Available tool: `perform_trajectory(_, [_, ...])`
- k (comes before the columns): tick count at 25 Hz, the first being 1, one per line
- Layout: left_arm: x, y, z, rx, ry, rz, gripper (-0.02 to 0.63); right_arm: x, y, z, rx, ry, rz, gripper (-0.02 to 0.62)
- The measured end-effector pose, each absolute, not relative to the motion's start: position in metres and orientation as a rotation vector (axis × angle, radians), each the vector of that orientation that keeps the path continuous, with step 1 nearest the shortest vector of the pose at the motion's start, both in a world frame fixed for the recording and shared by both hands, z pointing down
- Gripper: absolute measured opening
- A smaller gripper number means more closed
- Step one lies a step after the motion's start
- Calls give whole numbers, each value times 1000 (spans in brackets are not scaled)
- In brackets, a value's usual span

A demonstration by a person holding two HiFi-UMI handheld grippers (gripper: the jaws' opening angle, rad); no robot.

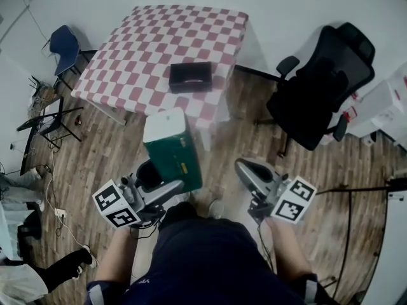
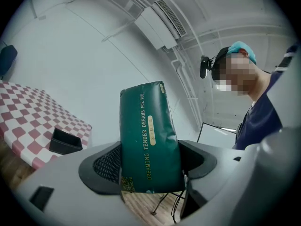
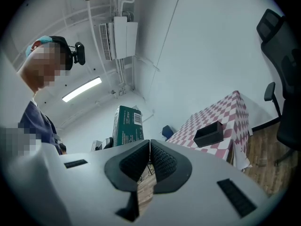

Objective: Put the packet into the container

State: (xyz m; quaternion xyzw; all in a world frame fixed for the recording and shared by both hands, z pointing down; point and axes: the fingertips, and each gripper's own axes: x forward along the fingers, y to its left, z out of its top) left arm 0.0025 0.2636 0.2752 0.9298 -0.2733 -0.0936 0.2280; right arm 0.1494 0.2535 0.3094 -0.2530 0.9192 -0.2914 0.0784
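Observation:
My left gripper [image 1: 166, 184] is shut on a dark green packet [image 1: 172, 148] with a white end, held upright in front of the person's body above the wooden floor. In the left gripper view the packet [image 2: 148, 138] stands clamped between the two black jaw pads. The black open container [image 1: 190, 76] sits near the front edge of the red-and-white checkered table [image 1: 140, 49], well ahead of the packet; it also shows in the left gripper view [image 2: 65, 141] and the right gripper view [image 3: 209, 133]. My right gripper [image 1: 245, 170] is shut and empty, to the right of the packet [image 3: 128, 124].
A black office chair [image 1: 321, 84] stands right of the table. A blue chair [image 1: 65, 46] and folded stands with cables lie at the left. White boxes [image 1: 388, 103] sit at far right. Wooden floor lies between me and the table.

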Motion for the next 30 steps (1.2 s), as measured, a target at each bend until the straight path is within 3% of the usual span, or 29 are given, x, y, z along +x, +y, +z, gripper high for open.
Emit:
perform_trajectory(13, [-37,172,298,2525,-749,-325,400,131,178,325,-840,2774,-904,18])
perform_trajectory(30, [-149,-35,338,2493,-637,-225,399,8,-14,345,-990,2734,-1035,17])
